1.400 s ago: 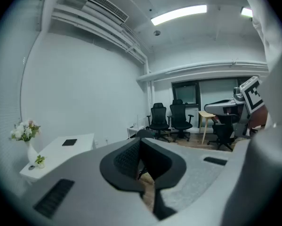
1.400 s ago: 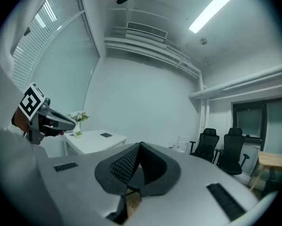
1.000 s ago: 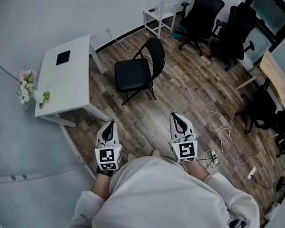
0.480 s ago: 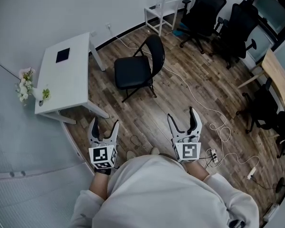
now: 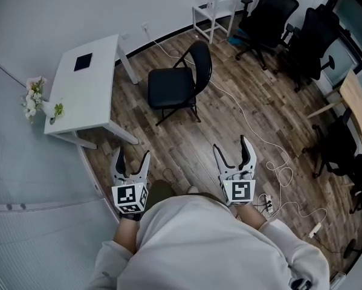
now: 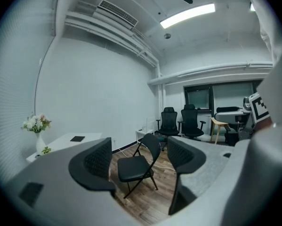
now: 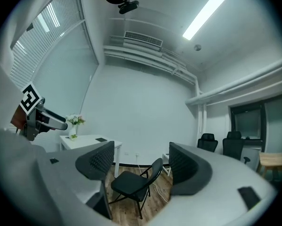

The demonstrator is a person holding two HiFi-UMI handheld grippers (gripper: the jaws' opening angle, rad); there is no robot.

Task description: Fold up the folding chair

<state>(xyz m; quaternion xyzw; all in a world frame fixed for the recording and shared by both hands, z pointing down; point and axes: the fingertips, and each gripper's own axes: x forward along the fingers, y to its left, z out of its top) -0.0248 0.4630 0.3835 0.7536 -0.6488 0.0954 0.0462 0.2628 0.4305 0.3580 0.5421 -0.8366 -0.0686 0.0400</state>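
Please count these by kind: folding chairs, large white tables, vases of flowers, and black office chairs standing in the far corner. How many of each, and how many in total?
Folding chair: 1
Large white table: 1
Vase of flowers: 1
Black office chairs in the far corner: 2
Total: 5

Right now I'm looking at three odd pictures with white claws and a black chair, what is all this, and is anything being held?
No robot here: a person holds a two-jaw gripper in each hand. The head view comes from a camera on the head, looking down at the left gripper and right gripper. The other two are from cameras riding on each gripper, looking out between its jaws. Both pairs of jaws have just opened and hold nothing. The chair seen between them stands farther off on the floor, not yet folded. Beside it is a white table with flowers; office chairs stand behind.
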